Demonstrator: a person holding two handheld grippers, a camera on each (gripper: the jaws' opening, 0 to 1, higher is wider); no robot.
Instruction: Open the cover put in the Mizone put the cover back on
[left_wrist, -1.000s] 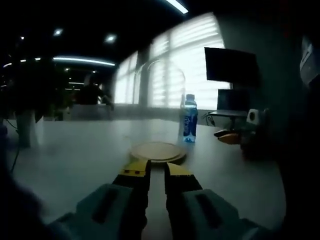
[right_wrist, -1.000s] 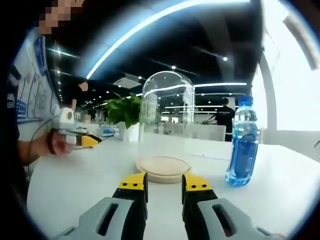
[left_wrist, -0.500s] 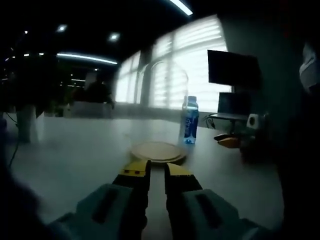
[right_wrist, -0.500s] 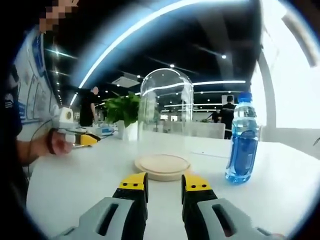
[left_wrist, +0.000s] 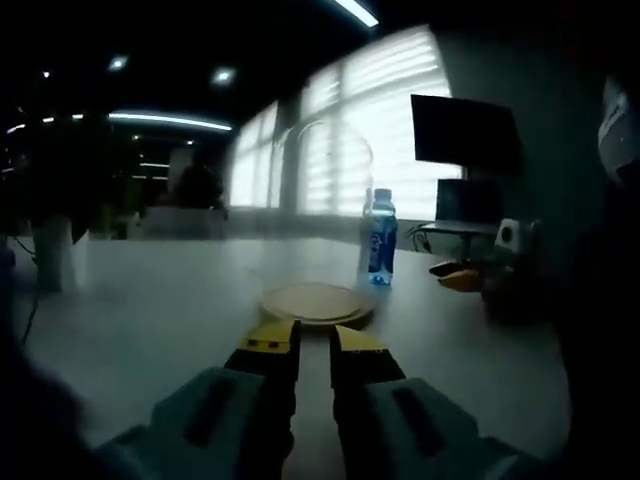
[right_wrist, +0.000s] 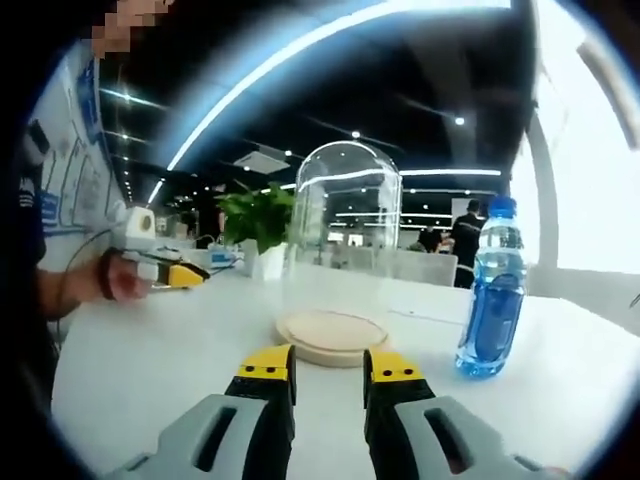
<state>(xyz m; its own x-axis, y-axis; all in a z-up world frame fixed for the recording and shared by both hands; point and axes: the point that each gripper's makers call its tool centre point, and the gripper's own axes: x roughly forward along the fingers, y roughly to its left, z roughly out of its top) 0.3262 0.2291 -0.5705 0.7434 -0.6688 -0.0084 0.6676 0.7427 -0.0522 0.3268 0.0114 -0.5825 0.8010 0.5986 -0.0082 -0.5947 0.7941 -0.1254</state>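
Left gripper view, L to R: a white plant pot (left_wrist: 52, 258) stands at the far left of the white table (left_wrist: 150, 310), dark and hard to read. The left gripper (left_wrist: 314, 345) rises from the bottom centre, yellow tips w/ a narrow gap between them, nothing held, hovering just above the table. Right ahead of the tips sits the round wooden base (left_wrist: 316, 302), w/ the clear glass cover (left_wrist: 322, 215) standing on it, faint against the bright window. Just beyond and to the right of the base: the Mizone bottle (left_wrist: 380, 238), upright, blue, cap on, apart from the base. Further right, the other gripper's yellow tip pokes in by a dark screen (left_wrist: 464, 132).

Right gripper view, L to R: the person's hand (right_wrist: 120, 278) at the left holds the left gripper, its yellow tip pointing toward the centre, just over the table (right_wrist: 150, 360). Behind it a leafy green plant (right_wrist: 258, 213) in a white pot. Centre: glass cover (right_wrist: 343, 235) sitting closed on the wooden base (right_wrist: 332, 336). The right gripper (right_wrist: 330, 365) comes up from the bottom, tips close to the near edge of the base but not touching; jaws narrow, a small gap, empty. Right: the bottle (right_wrist: 493, 290), upright on the table, near the base but apart, blue liquid nearly to the neck.
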